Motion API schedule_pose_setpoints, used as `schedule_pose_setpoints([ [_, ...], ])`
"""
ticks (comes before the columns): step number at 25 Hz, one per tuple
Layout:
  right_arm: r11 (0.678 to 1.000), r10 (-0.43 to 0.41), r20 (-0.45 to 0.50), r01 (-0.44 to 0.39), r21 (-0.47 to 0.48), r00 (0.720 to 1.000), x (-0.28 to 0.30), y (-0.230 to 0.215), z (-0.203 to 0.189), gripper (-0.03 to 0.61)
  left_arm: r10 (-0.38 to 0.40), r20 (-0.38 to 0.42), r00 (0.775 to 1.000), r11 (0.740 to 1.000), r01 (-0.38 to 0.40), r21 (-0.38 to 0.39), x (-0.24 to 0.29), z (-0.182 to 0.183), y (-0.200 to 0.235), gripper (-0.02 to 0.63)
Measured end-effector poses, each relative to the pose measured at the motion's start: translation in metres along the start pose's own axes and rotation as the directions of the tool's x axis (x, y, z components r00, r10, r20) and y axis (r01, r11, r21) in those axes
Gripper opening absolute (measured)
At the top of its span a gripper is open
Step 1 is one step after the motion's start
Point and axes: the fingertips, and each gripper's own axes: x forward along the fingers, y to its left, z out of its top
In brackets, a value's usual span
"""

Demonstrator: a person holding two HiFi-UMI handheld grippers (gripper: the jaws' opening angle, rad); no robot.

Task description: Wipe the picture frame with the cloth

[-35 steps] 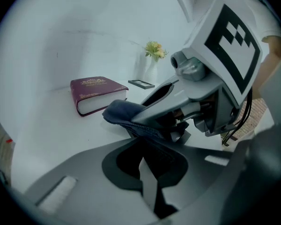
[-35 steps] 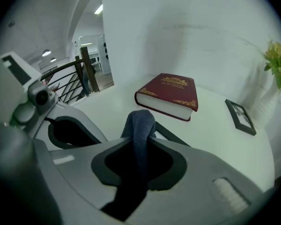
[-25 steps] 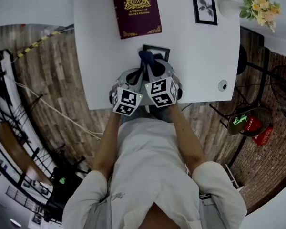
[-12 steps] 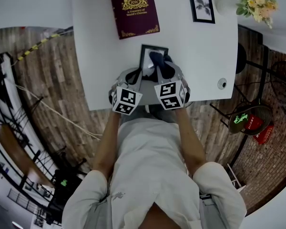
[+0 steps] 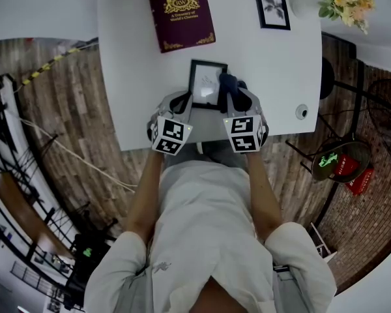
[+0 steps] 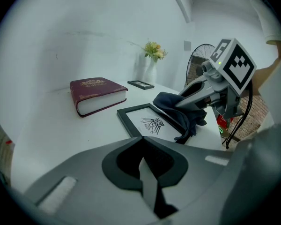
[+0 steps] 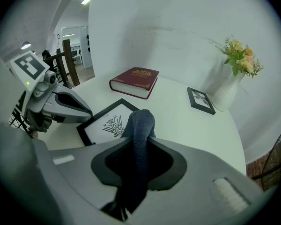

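Nearest us, our left gripper has its jaws together on nothing, by the near left corner of the black-rimmed picture frame with a bird drawing. Our right gripper is clamped on the dark blue cloth. Only the left gripper view shows the cloth draped on the frame's right edge. Beyond the frame lies a maroon hardback book. Right of the book are a small black frame and a white vase of flowers.

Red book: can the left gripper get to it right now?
Probably yes. Only bare table lies between the left gripper and the red book; the picture frame sits off to the right.
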Motion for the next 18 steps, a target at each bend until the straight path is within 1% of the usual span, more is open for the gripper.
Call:
schedule_pose_setpoints([
  [4, 1.000, 0.019, 0.041, -0.019, 0.005, 0.999, -0.010, 0.012, 0.014, 0.069, -0.022, 0.003, 1.000, 1.000, 0.022, -0.009, 0.000, 0.000, -0.002, 0.021],
  [8, 0.997, 0.072, 0.075, -0.072, 0.001, 0.995, -0.011, 0.036, 0.028, 0.069, -0.035, 0.003, 0.999, 0.999, 0.035, 0.001, 0.000, 0.001, -0.002, 0.021],
  [13, 0.990, 0.141, 0.086, -0.140, -0.016, 0.986, -0.003, 0.067, 0.035, 0.069, -0.046, 0.002, 0.999, 0.999, 0.046, 0.010, 0.001, 0.000, -0.002, 0.021],
  [18, 0.982, 0.188, 0.087, -0.188, -0.008, 0.978, 0.005, 0.089, 0.039, 0.069, -0.048, 0.003, 0.999, 0.999, 0.048, 0.012, 0.000, 0.001, -0.003, 0.021],
])
